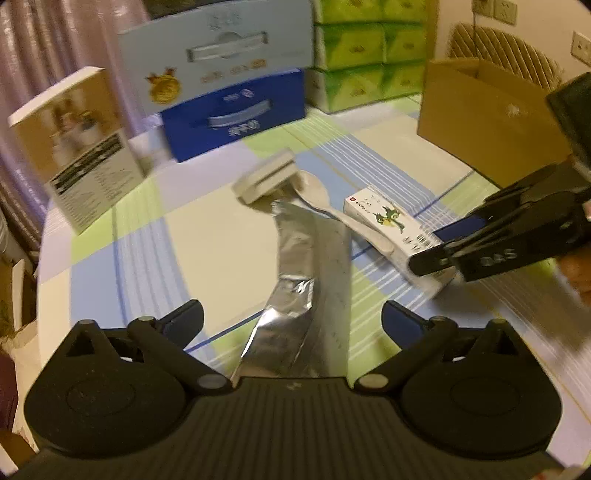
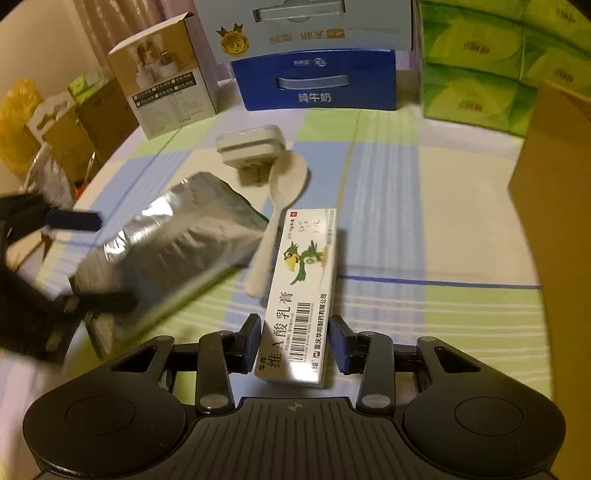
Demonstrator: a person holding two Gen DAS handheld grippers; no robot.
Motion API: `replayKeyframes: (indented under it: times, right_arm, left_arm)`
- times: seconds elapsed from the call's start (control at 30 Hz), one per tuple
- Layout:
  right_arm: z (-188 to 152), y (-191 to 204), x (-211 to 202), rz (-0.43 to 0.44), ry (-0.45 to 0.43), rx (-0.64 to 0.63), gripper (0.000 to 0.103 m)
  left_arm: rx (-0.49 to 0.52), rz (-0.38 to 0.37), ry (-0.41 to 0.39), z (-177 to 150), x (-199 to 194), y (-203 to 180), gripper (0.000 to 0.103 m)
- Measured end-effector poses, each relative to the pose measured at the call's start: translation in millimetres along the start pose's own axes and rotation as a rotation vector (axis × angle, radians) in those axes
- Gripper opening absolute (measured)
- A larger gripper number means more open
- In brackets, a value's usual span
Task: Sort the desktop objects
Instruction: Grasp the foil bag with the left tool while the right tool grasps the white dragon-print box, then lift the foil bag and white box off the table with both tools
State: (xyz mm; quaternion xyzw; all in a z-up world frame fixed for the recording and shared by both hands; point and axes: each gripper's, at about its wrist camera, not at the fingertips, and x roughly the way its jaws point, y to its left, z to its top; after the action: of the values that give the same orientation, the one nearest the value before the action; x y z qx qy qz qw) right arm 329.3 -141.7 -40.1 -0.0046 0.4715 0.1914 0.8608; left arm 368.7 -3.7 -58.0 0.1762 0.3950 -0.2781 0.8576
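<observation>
Ointment box is closest, lying flat on the checked tablecloth with its near end between the fingers of my right gripper. The pads are clenched on its two long sides; the left pad clearly touches, the right one looks flush with the edge. Box text reads 维A酸乳膏, 华邦 beside it, 重庆华邦制药有限公司 along the side, plus a barcode and a green cartoon bird. Small handwriting at the far end is not legible.

My right gripper is tilted steeply down at the table. In the left view it comes in from the right edge over the same box, with letters like "DAS" on one finger.

My left gripper is also angled down, jaws spread wide and released. The silver foil pouch runs up between the fingers, not pinched; no print readable on it, it is blurred.

A white spoon lies between pouch and ointment box, handle touching the box's left side. A white plug adapter sits just beyond the spoon bowl.

Along the back:
- A dark blue carton reads 纯牛奶.
- A pale blue carton stands on top of it with a gold medal print; its text is upside down and unclear.
- Green tissue packs are stacked to the right.
- A tan and white product box stands to the left; its fine print is too small to read.
- A brown cardboard box stands open at the right.
</observation>
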Motion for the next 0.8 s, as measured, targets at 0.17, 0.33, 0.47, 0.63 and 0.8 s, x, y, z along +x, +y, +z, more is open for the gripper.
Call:
replayKeyframes:
  times: [0.17, 0.33, 0.47, 0.63, 0.8]
  right_arm:
    - [-15, -6, -15, 0.012, 0.024, -0.01, 0.037]
    - [-40, -7, -35, 0.03, 0.045, 0.002, 0.037]
    - [-71, -5, -58, 0.032, 0.052, 0.029, 0.037]
    - [-117, -2, -93, 0.021, 0.067, 0.056, 0.037]
    - [-146, 1, -117, 0.022, 0.077, 0.067, 0.037]
  left_arm:
    - [0.049, -0.015, 0.067, 15, 22, -11, 0.074]
    - [0.076, 0.01, 0.133, 14, 25, -25, 0.037]
    - [0.044, -0.011, 0.161, 2, 5, -43, 0.032]
    - [-0.031, -0.056, 0.161, -29, -36, -82, 0.03]
    - [-0.1, -0.094, 0.146, -66, -74, -119, 0.028]
